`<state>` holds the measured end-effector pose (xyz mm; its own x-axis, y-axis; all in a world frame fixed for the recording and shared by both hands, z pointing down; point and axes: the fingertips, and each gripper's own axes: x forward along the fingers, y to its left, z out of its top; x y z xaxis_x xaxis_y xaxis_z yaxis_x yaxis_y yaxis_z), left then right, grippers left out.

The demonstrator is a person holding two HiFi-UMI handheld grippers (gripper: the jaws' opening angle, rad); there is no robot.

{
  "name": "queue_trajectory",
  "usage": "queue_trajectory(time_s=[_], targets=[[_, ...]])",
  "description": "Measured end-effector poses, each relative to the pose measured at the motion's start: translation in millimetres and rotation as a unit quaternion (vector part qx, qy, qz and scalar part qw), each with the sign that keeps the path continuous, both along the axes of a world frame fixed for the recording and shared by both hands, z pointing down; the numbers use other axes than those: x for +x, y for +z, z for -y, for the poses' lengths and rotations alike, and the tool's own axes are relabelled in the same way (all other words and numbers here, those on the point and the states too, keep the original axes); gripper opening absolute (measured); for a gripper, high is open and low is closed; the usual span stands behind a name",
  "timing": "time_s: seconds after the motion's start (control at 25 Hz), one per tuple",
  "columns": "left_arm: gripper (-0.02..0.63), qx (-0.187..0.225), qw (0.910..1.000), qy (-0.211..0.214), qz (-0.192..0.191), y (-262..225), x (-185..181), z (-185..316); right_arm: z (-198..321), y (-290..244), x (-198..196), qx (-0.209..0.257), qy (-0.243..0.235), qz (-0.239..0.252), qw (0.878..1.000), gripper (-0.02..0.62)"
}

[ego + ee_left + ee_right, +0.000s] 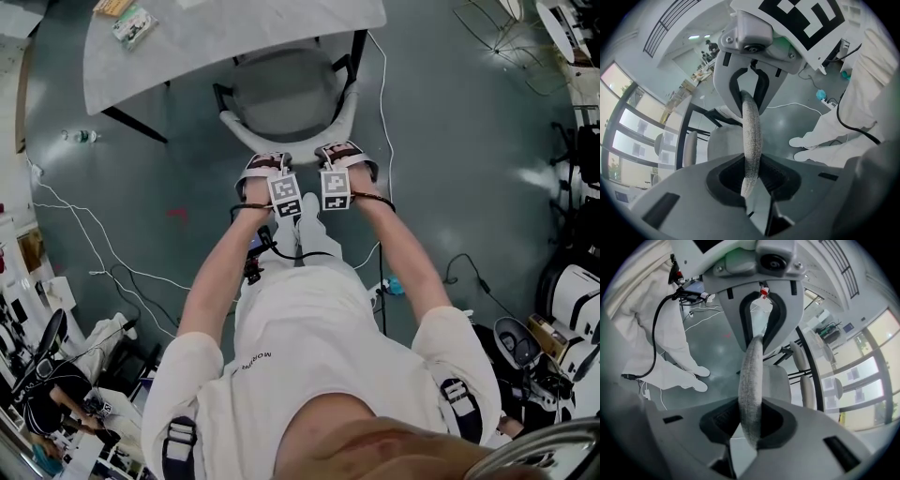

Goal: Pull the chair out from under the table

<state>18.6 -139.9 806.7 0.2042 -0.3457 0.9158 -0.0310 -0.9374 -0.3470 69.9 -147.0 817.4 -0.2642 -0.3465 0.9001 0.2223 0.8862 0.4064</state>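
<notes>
I count one chair: grey, with a curved backrest. Its seat is partly under the far table and its back is toward me. There is one table and there are two grippers, side by side on the backrest's top edge.

My left gripper pinches the padded rim. In the left gripper view the fabric edge runs straight between the jaws, and both pads press on it. My right gripper clamps the same rim just to the right, in the same way.

At the table's far left corner lies one packet, with one yellowish item just beside it. I cannot tell what the packet holds.

One bottle lies on the floor left of the table, well apart from the chair, and I cannot make out its contents.
</notes>
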Motion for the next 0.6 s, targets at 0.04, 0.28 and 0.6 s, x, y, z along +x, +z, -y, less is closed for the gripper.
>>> queue_trajectory(time_s=[0.04,0.28,0.6], targets=[[0.077,-0.001,1.0000,0.000,0.000,0,0,-3,-3,-1,0,-0.001,0.001,0.001,1.000,0.094],[0.077,-0.011,0.9999,-0.002,-0.004,-1,3,-30,-29,-2,3,-0.008,0.005,-0.001,1.000,0.093],[0.077,-0.018,0.9998,-0.004,-0.004,-3,-2,-57,-57,-4,-1,-0.015,0.007,-0.003,1.000,0.092]])
